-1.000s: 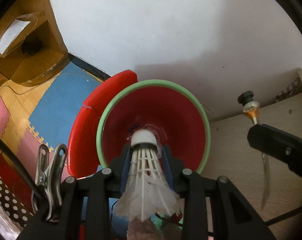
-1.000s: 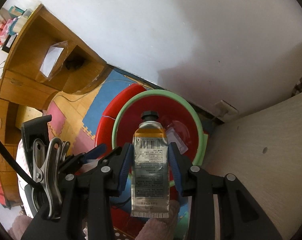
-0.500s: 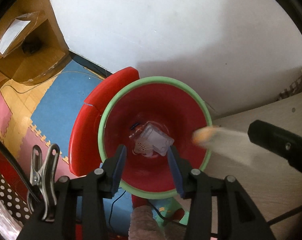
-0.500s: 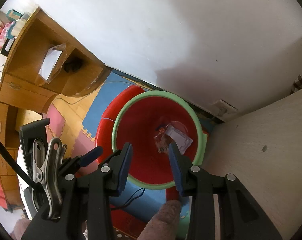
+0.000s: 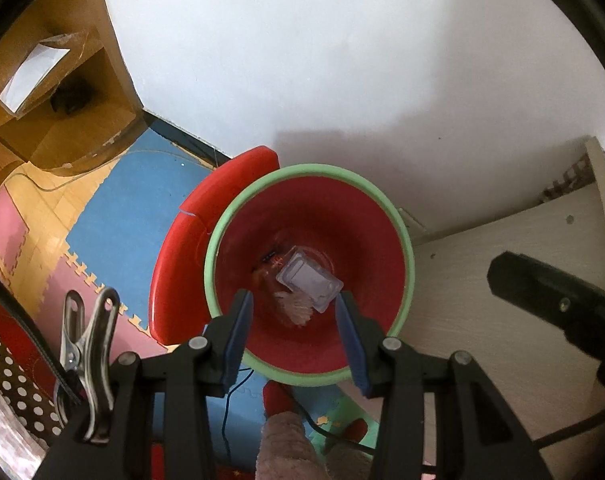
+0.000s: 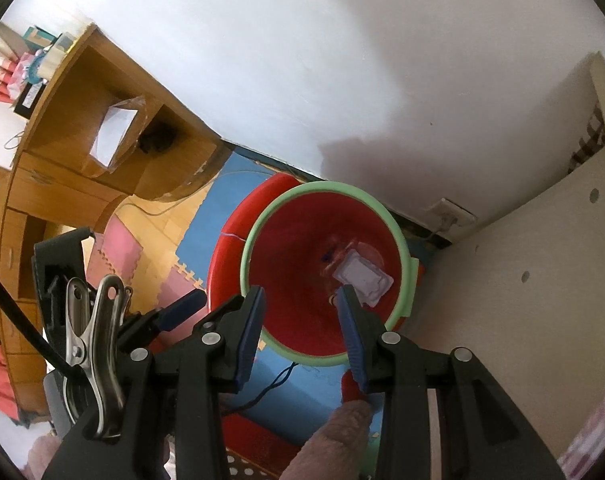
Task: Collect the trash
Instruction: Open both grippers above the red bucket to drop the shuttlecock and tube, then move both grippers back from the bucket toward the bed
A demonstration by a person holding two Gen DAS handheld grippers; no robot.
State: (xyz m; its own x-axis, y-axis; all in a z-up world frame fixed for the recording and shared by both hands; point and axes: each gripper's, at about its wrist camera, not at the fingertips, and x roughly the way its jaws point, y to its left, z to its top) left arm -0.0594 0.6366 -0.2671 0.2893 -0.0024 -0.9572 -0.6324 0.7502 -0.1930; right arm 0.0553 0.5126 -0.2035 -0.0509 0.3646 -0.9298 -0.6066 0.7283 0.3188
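White wall and foam floor mats (image 5: 114, 216) surround a red bin (image 5: 406, 256) holding a clear plastic tray (image 5: 308, 282) and shuttlecock (image 5: 296, 308). Left tool (image 5: 292, 320) and right tool (image 6: 300, 316) hover released, empty.

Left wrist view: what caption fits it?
Open, empty left gripper above a green-rimmed red bin holding dropped trash.

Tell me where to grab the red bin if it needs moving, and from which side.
Grip the bin's green rim from straight above, one finger inside the wall and one outside. The rim is a raised band around an open top. Take its near or table side, since a red lid stands against the far-left side.
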